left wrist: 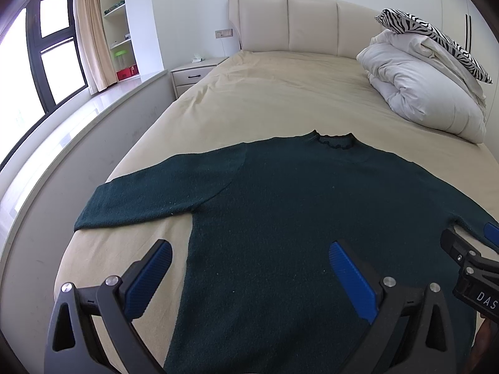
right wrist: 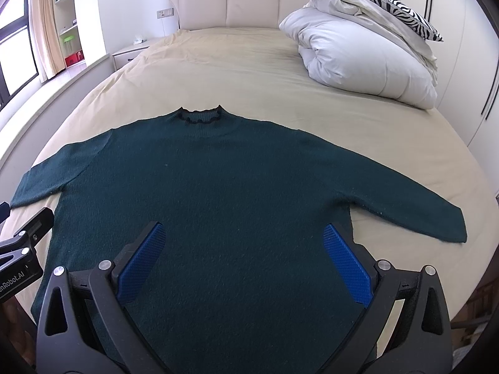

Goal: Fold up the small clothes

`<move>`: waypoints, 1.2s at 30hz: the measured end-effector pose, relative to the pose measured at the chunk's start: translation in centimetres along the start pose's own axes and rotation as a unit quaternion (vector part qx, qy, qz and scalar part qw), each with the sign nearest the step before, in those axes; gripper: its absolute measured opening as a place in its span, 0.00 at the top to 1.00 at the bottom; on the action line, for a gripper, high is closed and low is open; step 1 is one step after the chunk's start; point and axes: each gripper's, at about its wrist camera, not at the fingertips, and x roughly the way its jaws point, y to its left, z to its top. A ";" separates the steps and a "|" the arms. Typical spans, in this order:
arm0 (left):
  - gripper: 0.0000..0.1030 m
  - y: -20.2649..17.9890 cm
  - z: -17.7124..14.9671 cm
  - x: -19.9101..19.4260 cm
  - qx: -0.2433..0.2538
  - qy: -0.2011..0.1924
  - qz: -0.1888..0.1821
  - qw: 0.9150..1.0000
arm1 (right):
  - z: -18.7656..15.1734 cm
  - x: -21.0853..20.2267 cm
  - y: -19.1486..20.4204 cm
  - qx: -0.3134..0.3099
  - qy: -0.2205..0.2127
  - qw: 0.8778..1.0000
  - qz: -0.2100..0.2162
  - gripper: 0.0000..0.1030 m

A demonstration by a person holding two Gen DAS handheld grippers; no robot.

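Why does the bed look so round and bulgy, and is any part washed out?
Left wrist view: fisheye bends the bed edges; the window is blown out white. Right wrist view: same bulge, dark corners; the green sweater stays sharp and evenly lit.

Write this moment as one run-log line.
stage: before first fold | sweater: flat on bed, sleeves out | left tongs: open | right tongs: open

A: Light? 
B: Bright daylight, both views. Source = window (left wrist: 46, 50) at left, panes blown out white. Glare streak on pale ledge (left wrist: 78, 118) under it. 
A: Shadows? 
B: Soft, faint; slight dark beneath white duvet (right wrist: 368, 59). 
A: Img quality? 
B: Sharp centre, no motion blur. Heavy fisheye bend at edges, black vignette in corners; frame margins smeared.
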 end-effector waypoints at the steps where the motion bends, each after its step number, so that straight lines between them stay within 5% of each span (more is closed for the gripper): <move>1: 0.00 0.0 0.1 0.0 0.000 0.000 0.001 1.000 | 0.0 0.0 0.0 0.000 0.000 1.000 0.000 0.00; 36: 0.00 -0.1 -0.6 0.3 -0.001 0.004 -0.002 1.000 | -0.3 0.0 0.2 -0.005 0.005 1.000 0.000 0.00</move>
